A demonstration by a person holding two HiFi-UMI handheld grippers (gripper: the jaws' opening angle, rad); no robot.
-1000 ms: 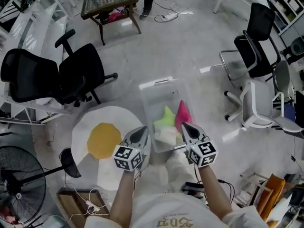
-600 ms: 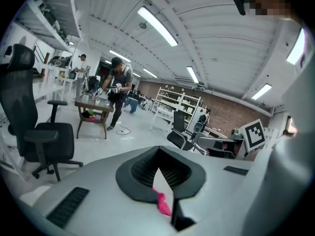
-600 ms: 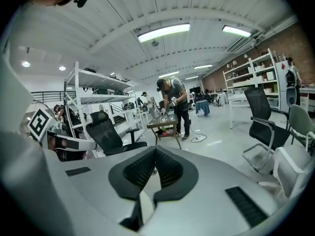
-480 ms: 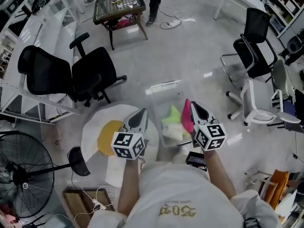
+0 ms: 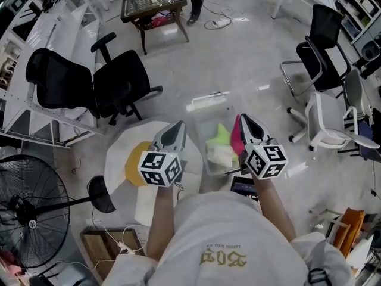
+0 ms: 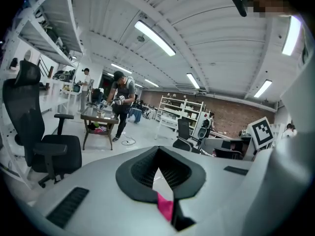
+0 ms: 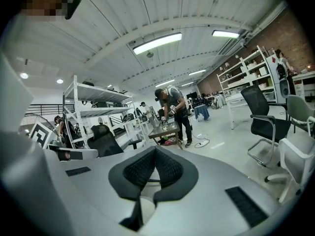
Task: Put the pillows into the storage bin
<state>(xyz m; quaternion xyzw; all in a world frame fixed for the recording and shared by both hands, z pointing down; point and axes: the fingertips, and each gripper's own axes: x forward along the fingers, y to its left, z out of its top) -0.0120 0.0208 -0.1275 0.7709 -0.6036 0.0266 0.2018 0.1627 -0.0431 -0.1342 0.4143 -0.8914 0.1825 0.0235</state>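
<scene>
Currently left tongs and right tongs both shut, empty, at near side of bin. Three pillows inside bin; egg pillow on floor left of bin. Risk: big floppy egg pillow slips from pinch, or overfills bin.

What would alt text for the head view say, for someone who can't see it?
Seen from above, a person holds the left gripper and right gripper, both shut and empty, above a clear storage bin holding a green pillow, a pink pillow and a white pillow. A fried-egg-shaped cushion lies on the floor beside it.
</scene>
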